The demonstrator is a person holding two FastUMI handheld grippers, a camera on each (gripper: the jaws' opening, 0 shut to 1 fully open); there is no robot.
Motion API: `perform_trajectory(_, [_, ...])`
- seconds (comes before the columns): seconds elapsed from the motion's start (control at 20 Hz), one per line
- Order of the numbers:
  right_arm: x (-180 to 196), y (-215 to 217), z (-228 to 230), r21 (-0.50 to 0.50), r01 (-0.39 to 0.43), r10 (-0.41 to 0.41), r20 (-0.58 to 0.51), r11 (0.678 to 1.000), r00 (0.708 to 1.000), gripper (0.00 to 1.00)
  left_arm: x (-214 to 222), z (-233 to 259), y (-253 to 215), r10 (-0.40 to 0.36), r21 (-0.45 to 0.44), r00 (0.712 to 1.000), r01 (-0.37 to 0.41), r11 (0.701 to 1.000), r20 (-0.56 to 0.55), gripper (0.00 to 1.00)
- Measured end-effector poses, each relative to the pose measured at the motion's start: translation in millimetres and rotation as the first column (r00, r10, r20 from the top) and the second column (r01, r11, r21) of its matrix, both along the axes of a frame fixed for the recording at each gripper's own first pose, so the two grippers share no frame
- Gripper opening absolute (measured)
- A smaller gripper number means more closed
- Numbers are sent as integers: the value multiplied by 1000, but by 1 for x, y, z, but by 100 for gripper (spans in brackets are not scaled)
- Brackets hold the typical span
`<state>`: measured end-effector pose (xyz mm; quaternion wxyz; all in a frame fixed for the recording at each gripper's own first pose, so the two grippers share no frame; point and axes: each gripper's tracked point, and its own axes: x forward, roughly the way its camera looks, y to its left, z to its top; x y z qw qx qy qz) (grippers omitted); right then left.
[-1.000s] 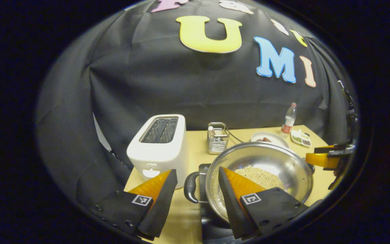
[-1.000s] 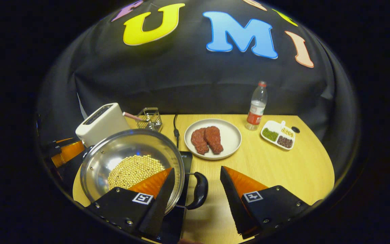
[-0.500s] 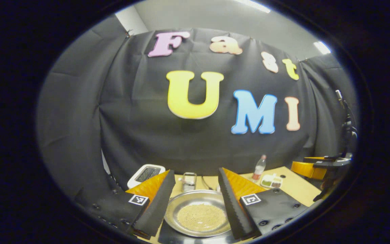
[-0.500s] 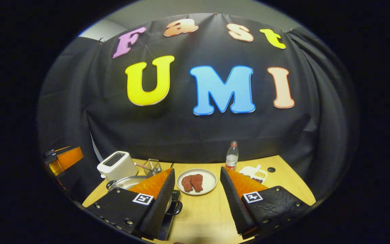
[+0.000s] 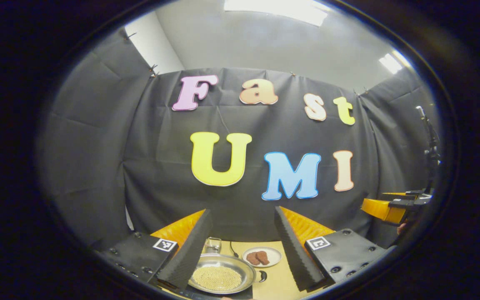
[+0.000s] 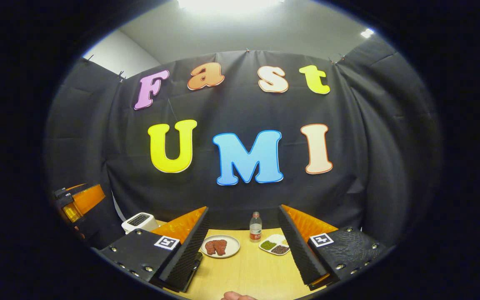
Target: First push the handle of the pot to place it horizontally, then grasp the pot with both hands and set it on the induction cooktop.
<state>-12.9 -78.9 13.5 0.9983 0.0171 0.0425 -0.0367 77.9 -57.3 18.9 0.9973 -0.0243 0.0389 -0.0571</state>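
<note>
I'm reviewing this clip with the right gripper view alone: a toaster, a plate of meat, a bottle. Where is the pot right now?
Observer: In the left gripper view the pot sits on the dark cooktop, low in the picture.
Operator: Is the left gripper gripping it?
Observer: No. The left gripper is open and well above the pot, touching nothing.
Operator: Is there anything in the pot?
Observer: Pale beans cover its bottom.
</note>
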Motion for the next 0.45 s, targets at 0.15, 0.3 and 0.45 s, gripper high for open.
perform_trajectory(0.15, [-8, -13, 3, 16, -23, 23, -1, 1000, 1000, 98, -17, 9, -15, 25, 15, 1000, -25, 1000, 9, 97])
perform_trajectory(0.3, [-13, -20, -2, 22, -55, 56, -16, 998, 998, 98, -34, 11, -24, 58, 30, 998, -58, 998, 6, 96])
perform_trajectory(0.45, [-13, -29, -12, 32, -91, 91, -21, 995, 996, 98, -45, 8, -36, 73, 21, 997, -73, 997, 2, 94])
